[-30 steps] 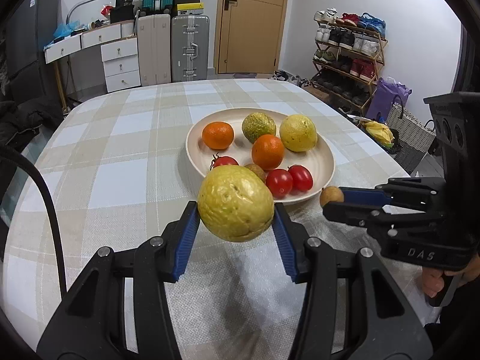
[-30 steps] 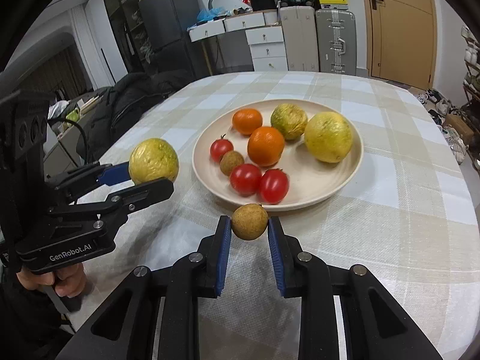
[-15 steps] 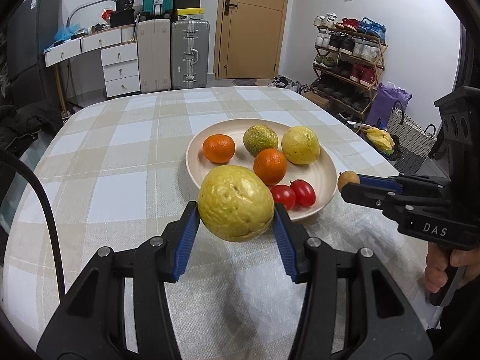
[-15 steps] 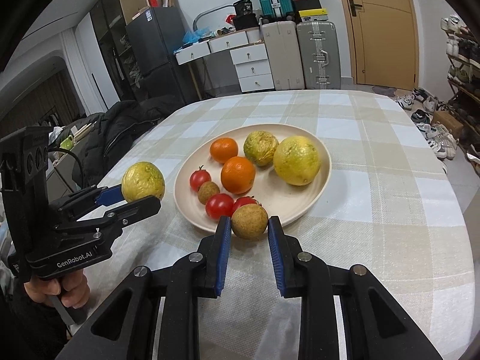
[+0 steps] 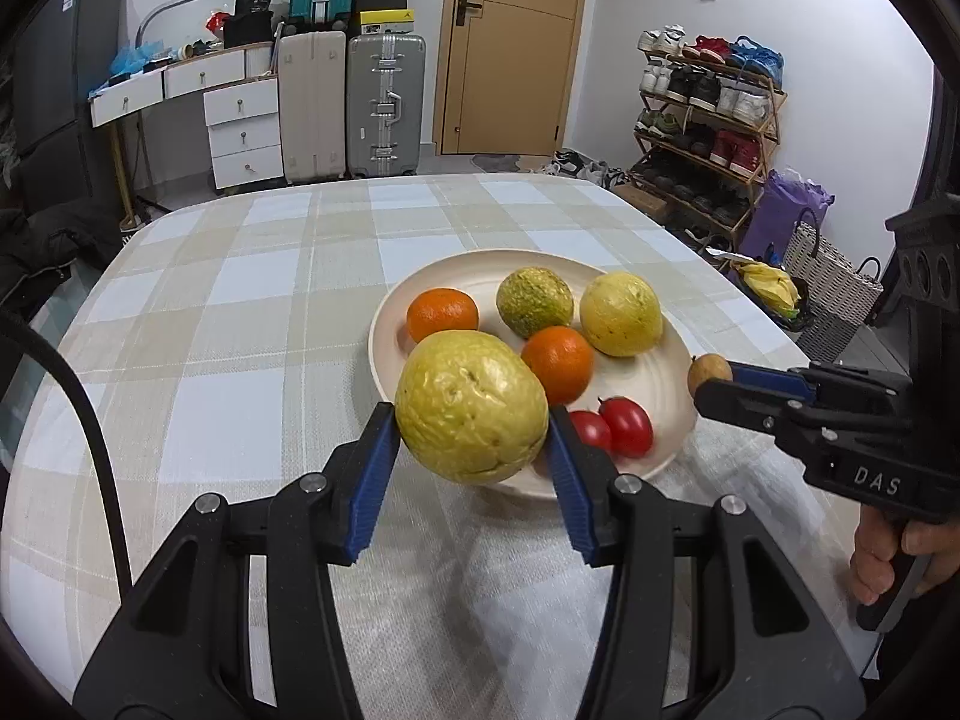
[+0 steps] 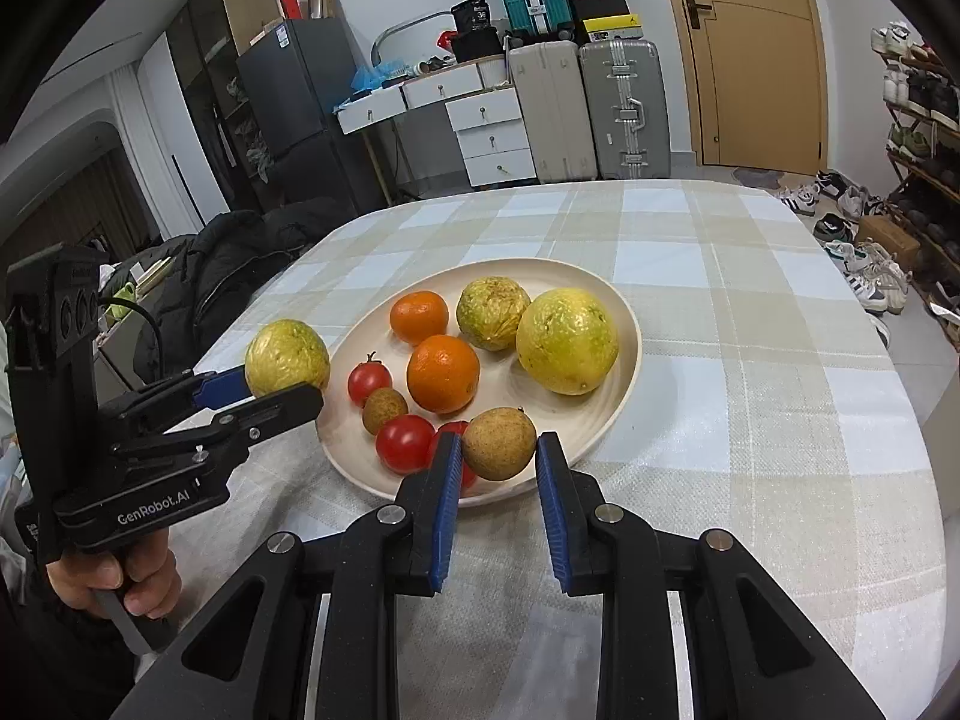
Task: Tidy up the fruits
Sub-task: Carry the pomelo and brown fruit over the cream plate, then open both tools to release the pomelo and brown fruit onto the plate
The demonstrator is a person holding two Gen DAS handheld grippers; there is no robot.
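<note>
Left tongs (image 5: 472, 438) clamp a wrinkled yellow round fruit (image 5: 471, 405) above the beige-and-white checked bench (image 5: 240, 324) beside the cream fruit plate (image 6: 624, 360), right tongs (image 6: 499, 468) pinch a small brown round fruit (image 6: 499, 443) over its rim, grey suitcases (image 5: 384, 105), wooden door (image 5: 510, 48), shoe rack (image 5: 708, 120) behind.

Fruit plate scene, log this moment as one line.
left claw: shut on large yellow fruit | right claw: shut on small brown fruit | both at round cream plate rim

Big yellow fruit (image 5: 472, 405) held above plate (image 5: 672, 384) edge (wrinkled skin), small brown fruit (image 6: 499, 443) likewise
</note>
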